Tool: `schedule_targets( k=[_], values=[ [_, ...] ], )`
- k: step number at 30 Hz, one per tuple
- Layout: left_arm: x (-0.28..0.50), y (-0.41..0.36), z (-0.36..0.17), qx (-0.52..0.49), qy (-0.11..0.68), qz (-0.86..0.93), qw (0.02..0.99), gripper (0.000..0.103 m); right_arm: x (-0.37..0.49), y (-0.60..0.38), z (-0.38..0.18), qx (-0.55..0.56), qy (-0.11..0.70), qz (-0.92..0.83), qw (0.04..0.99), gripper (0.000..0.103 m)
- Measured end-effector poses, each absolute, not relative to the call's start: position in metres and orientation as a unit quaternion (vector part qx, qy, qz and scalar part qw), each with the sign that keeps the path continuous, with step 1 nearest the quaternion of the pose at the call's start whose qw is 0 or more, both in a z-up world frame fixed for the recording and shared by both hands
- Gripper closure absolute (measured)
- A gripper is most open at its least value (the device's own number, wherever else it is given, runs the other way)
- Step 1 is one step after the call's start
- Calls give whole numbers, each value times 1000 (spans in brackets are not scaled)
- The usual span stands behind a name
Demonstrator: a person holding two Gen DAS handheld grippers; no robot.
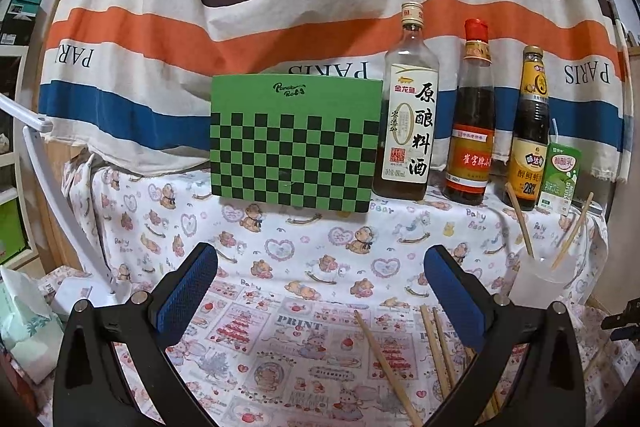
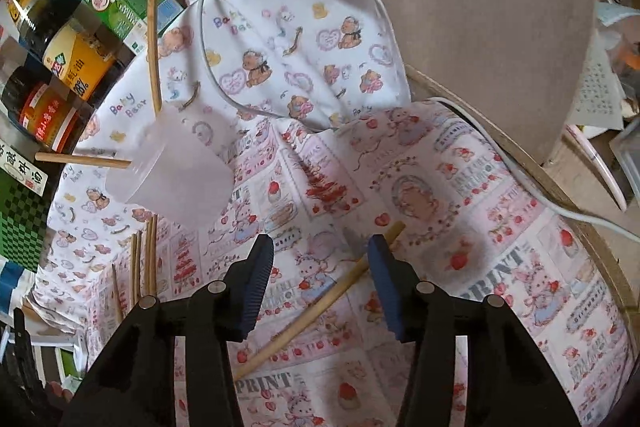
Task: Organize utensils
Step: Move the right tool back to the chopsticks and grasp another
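A translucent plastic cup (image 1: 536, 283) (image 2: 176, 171) stands on the printed cloth with two wooden chopsticks (image 1: 519, 219) (image 2: 153, 39) leaning out of it. Several loose chopsticks (image 1: 384, 359) (image 2: 142, 267) lie flat on the cloth near the cup. My left gripper (image 1: 320, 255) is open above the cloth, nothing between its blue pads, with the cup to its right. My right gripper (image 2: 320, 245) points down at the cloth, open. One chopstick (image 2: 320, 303) lies slantwise between its jaws; its far end passes under the right fingertip. The pads do not press on it.
A green checkered box (image 1: 294, 143), three sauce bottles (image 1: 408, 115) and a green drink carton (image 1: 560, 175) line the back. A white cable (image 2: 520, 167) crosses the cloth at the right, near the wooden table edge (image 2: 580, 223). A tissue pack (image 1: 24, 323) sits at the left.
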State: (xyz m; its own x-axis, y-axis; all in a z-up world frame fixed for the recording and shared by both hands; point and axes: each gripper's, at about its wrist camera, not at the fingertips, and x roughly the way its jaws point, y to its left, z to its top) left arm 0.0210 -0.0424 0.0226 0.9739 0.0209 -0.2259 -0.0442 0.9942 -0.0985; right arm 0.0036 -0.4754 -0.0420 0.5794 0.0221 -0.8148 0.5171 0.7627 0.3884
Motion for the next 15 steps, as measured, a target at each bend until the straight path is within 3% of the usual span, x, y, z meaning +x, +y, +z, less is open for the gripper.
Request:
schedule_targets(
  k=[4, 15],
  values=[
    [25, -41, 18, -50, 119, 31, 991, 1, -1, -483, -51, 351, 436, -143, 816, 52],
    [42, -34, 5, -67, 171, 38, 982, 1, 22, -494, -74, 342, 471, -148, 799, 75]
  ],
)
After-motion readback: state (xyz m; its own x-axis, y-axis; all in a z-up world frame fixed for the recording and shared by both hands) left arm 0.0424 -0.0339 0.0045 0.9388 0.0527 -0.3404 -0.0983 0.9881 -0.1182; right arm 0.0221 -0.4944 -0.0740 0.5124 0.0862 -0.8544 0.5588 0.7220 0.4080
